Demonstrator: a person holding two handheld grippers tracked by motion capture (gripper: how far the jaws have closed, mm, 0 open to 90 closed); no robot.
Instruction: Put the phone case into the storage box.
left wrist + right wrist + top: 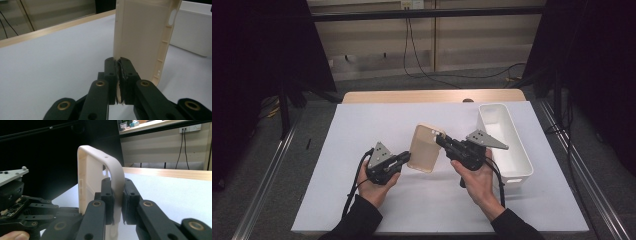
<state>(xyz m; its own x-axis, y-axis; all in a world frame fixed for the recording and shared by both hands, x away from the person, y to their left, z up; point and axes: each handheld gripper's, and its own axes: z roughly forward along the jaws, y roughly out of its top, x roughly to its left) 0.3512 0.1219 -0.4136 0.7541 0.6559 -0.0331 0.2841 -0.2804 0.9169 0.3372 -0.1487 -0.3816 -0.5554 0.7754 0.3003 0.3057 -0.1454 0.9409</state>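
Cream-coloured soft plastic phone case (pixel 427 148) is hanging pinched between left gripper (pixel 404 159) and right gripper (pixel 443 142), not yet placed in the white rectangular plastic bin (pixel 520 165) at right.

A pale wooden worktop (pixel 432 95) carries a large white sheet (pixel 362 135) that covers nearly all of it — only a strip of wood shows along the twelve o'clock edge. On the sheet, toward three o'clock, rests a long white bin (pixel 518 150) — open-topped, running lengthwise toward twelve.

Cream phone case (pixel 427 148), white bin (pixel 504 142), black tongs (pixel 119 75).
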